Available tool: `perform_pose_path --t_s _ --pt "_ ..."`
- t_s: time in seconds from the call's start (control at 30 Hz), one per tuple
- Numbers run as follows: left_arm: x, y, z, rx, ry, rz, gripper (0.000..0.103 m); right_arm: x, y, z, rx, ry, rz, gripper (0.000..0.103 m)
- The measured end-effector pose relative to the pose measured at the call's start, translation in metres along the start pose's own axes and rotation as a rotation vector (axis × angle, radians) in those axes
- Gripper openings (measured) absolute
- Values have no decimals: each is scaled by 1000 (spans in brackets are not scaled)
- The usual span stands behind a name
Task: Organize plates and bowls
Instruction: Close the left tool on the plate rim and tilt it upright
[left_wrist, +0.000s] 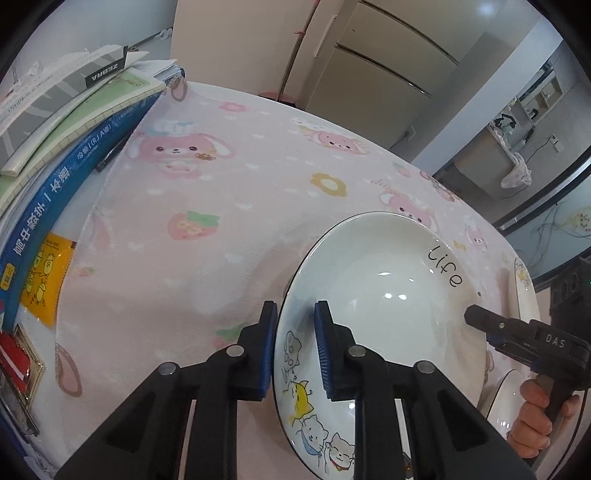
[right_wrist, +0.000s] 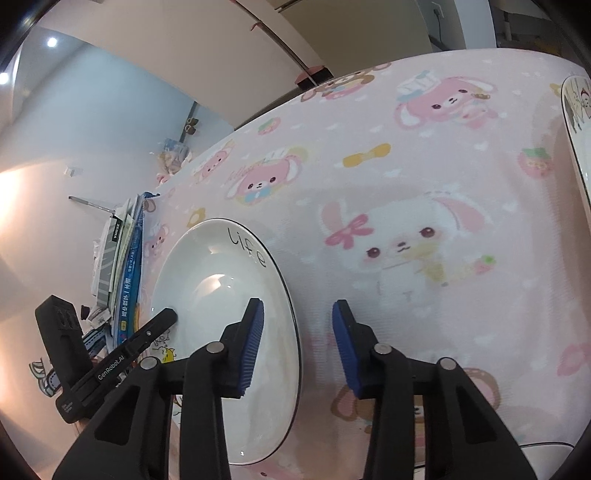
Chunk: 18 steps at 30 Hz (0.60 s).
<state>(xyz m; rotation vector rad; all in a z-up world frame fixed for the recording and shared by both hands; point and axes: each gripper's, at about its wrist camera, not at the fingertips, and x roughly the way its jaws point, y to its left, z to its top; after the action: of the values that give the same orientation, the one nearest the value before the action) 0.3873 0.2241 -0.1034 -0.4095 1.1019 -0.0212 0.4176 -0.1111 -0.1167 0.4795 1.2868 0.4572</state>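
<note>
Left hand-held gripper (left_wrist: 295, 347) astride plate (left_wrist: 388, 295) rim, right hand-held gripper (right_wrist: 297, 347) opp.

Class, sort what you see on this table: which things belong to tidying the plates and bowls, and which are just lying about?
Part of the job:
- white "life" plate
- second plate at the table's edge
- left tongs
- right tongs

Just lying about:
- stack of books
- pink cartoon tablecloth
</note>
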Motion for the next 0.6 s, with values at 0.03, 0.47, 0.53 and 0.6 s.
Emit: perform_pose_path --t_s 0.03,0.47,0.53,0.6 --pt "1 1 0 -8 3 -10 22 0 -2 0 3 0 10 32" --pt "3 6 0 -46 22 -39 22 13 -22 -1 101 66 194 8" --pt "3 8 -1 -48 22 -45 21 13 -20 -1 92 66 186 8" --pt "3 11 -1 -55 27 -58 19 13 -19 -1 84 65 179 8"
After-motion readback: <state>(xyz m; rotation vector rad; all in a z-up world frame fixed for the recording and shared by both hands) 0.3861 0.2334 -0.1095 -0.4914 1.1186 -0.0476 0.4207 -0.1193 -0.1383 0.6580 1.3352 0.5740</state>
